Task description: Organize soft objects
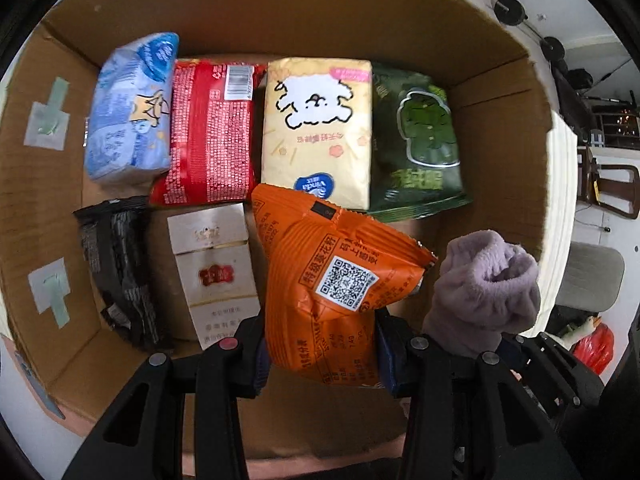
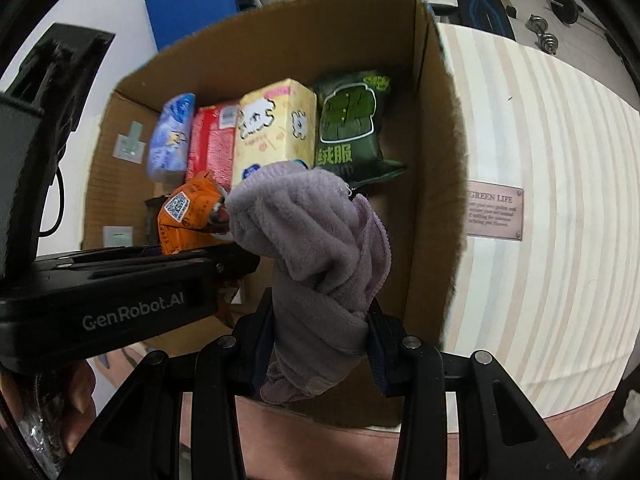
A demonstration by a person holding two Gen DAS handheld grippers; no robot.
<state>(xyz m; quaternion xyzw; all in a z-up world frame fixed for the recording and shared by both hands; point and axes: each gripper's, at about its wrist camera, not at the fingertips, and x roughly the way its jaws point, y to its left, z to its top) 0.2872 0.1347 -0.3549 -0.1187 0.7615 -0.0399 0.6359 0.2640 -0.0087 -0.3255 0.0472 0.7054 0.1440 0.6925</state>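
Cardboard box (image 1: 500,128), open top, four walls up; two taped patches on its left wall. Back row, left to right, packed side by side and touching: one blue tissue pack (image 1: 128,108), one red packet (image 1: 212,132), one yellow tissue pack (image 1: 316,128), one green packet (image 1: 420,140). Front row, left to right: one black packet (image 1: 120,264), one white carton (image 1: 214,264), with a bare strip of floor between them. Bare box floor also at front right, under and beside the green packet, up to the right wall.

Left tongs (image 1: 320,352) clamped on one orange snack bag (image 1: 332,276), held above the front middle of the box; its top corner overlaps the yellow pack's lower edge in left wrist view. Bag's bottom end is hidden behind the tong pads.

Right tongs (image 2: 320,344) pinched on one purple fleece cloth (image 2: 312,232), bunched, held over the box's front right area, just beside the orange bag. Cloth blocks the front edge of the yellow pack in right wrist view; the black packet and white carton are mostly hidden there behind the left tongs' body.

Outside the right wall: striped cloth surface (image 2: 560,200) with one small label plate (image 2: 495,214); lower text too small to read.
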